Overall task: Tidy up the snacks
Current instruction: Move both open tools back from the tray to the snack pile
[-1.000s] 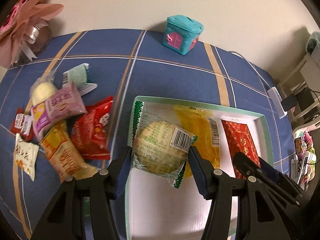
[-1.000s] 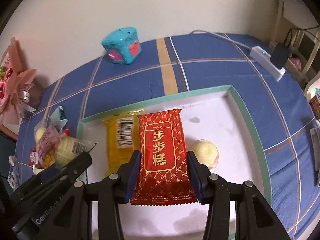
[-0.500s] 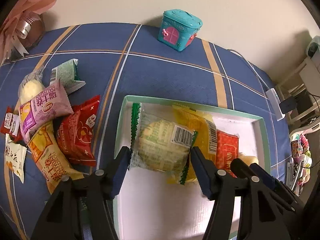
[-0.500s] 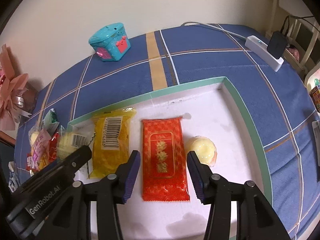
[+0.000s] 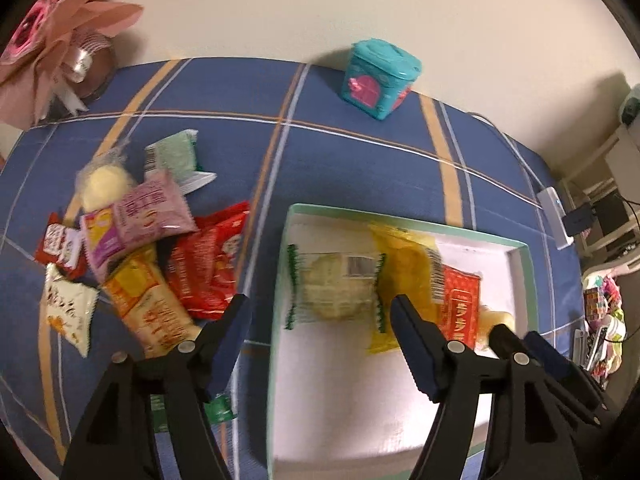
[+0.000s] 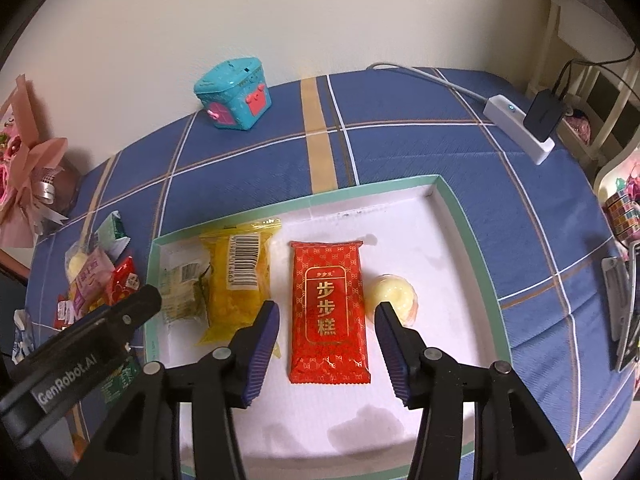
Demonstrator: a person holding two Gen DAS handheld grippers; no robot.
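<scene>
A green-rimmed white tray [image 5: 520, 248] [image 6: 472, 240] lies on the blue plaid cloth. In it sit a green-edged round cake packet [image 5: 334, 288] [image 6: 180, 284], a yellow packet [image 5: 404, 264] [image 6: 240, 268], a red packet [image 5: 460, 304] [image 6: 328, 308] and a pale jelly cup [image 6: 394, 294]. My left gripper [image 5: 320, 320] hovers above the green-edged packet, its jaws opening, pads clear of it. My right gripper [image 6: 326, 336] is over the red packet, jaws opening, pads not touching. A pile of loose snacks [image 5: 152, 248] [image 6: 96, 276] lies left of the tray.
A teal toy house [image 5: 378, 78] [image 6: 234, 94] stands at the back by the wall. A pink bouquet [image 5: 60, 40] [image 6: 28, 168] is at far left. A white power strip with a black adapter [image 6: 528, 120] lies at the right edge.
Both grippers have let go: the green-edged packet and the red packet now lie flat in the tray. Both pairs of jaws have widened and the left gripper has lifted away.
</scene>
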